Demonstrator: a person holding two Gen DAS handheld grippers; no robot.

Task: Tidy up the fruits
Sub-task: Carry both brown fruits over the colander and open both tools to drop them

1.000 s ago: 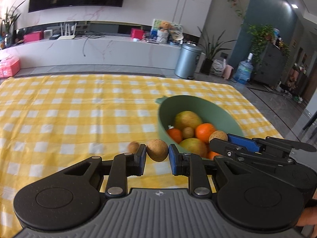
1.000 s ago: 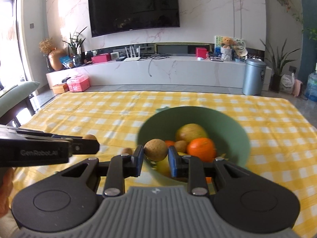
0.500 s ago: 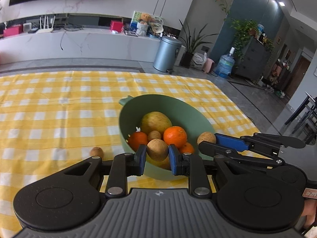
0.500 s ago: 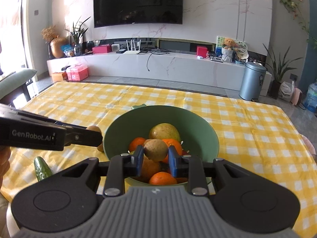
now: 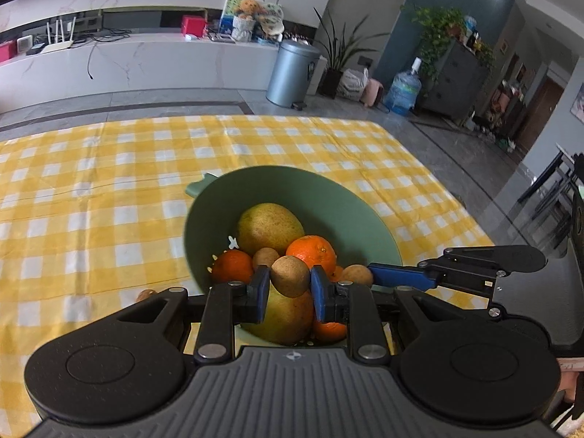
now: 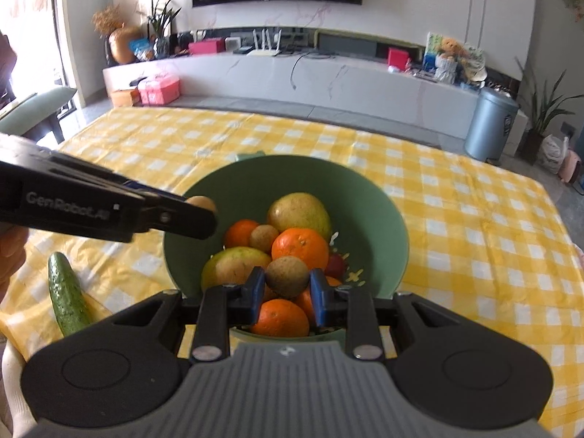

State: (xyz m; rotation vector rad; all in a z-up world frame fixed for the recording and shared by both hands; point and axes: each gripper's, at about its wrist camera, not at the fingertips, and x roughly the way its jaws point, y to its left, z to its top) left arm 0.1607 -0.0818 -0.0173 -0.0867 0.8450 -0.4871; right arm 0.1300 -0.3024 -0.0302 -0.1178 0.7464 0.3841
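Note:
A green bowl [image 5: 328,204] [image 6: 379,204] on the yellow checked tablecloth holds pears, oranges and small brown fruits. My left gripper [image 5: 290,288] is shut on a small brown fruit [image 5: 290,276] and holds it over the bowl's near side. My right gripper [image 6: 286,288] is shut on another small brown fruit [image 6: 287,277], also over the bowl. In the left wrist view the right gripper comes in from the right with its fruit [image 5: 357,274]. In the right wrist view the left gripper comes in from the left with its fruit [image 6: 201,202].
A cucumber [image 6: 67,294] lies on the cloth left of the bowl. One small brown fruit [image 5: 146,295] lies on the cloth by the bowl's left side. The table's right edge [image 5: 456,197] drops to the floor.
Both grippers have moved forward and over the bowl with their fruits still held. The bowl now sits closer and lower in both views.

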